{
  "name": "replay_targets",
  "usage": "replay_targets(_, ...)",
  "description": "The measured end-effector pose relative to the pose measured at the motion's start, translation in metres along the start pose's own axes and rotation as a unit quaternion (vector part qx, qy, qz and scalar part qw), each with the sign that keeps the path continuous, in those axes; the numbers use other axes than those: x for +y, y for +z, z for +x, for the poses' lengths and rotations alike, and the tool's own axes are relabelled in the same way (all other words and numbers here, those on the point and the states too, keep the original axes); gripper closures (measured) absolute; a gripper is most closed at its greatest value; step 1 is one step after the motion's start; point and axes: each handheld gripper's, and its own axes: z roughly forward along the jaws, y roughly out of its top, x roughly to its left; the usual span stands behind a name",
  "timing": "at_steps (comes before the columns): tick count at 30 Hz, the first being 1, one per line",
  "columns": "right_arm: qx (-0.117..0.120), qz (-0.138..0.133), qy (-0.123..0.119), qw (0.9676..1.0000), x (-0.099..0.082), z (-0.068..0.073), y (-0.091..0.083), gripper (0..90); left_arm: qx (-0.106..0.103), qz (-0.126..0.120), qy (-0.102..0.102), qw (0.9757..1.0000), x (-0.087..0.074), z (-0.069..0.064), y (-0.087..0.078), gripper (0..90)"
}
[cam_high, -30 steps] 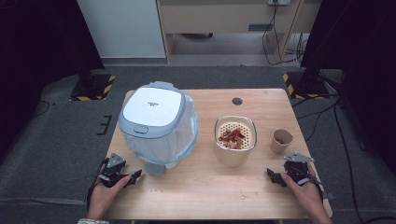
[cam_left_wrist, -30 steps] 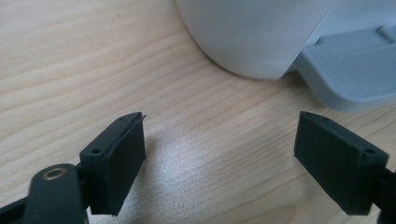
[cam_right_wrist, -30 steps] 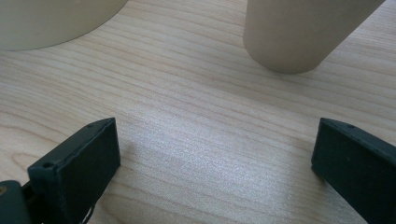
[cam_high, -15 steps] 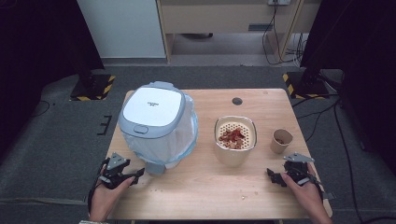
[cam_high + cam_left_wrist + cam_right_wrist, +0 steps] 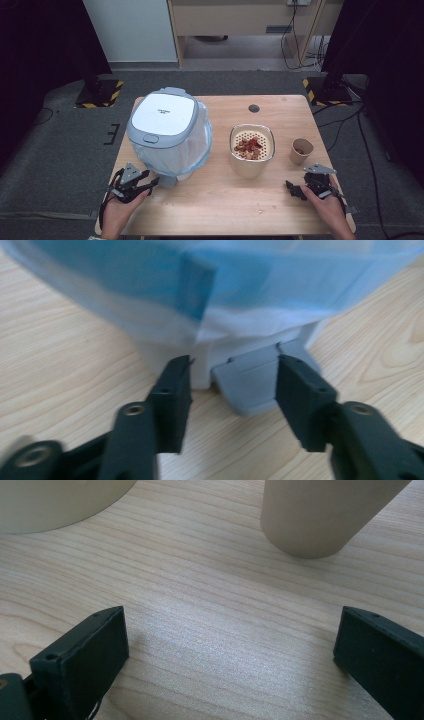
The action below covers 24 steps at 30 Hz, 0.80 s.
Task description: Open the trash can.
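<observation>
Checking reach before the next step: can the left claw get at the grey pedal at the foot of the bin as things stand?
Probably yes. The left claw is open and faces the grey pedal at the foot of the bin, with bare table around it. Only the bin's blue liner hangs above, clear of the pedal.

Left gripper sliding forward across the table toward the lidded bin, jaws apart and now reaching the grey pedal at its base, one jaw on either side of it
</observation>
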Motion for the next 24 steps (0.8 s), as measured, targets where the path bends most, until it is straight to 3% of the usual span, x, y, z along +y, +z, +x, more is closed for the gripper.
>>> replay_targets(1,0.000,0.000,0.000,1.0000,0.000,0.000,0.000,1.4,0.001,-0.003,0.003,1.0000,0.001,-0.001,-0.001,61.6)
replay_targets(2,0.000,0.000,0.000,1.0000,0.000,0.000,0.000,1.4,-0.003,-0.007,0.002,1.0000,0.002,-0.001,-0.002,61.6)
replay_targets(5,0.000,0.000,0.000,1.0000,0.000,0.000,0.000,1.4,-0.020,-0.008,-0.005,0.9998,0.003,-0.002,0.001,72.4)
replay_targets(13,0.000,0.000,0.000,1.0000,0.000,0.000,0.000,1.4,-0.055,0.022,-0.006,0.9982,0.002,-0.004,0.021,83.9)
replay_targets(17,0.000,0.000,0.000,1.0000,0.000,0.000,0.000,1.3,-0.060,0.036,-0.001,0.9976,0.002,-0.006,0.028,89.2)
replay_targets(24,0.000,0.000,0.000,1.0000,0.000,0.000,0.000,1.4,-0.057,0.043,0.000,0.9975,0.001,-0.005,0.033,89.8)
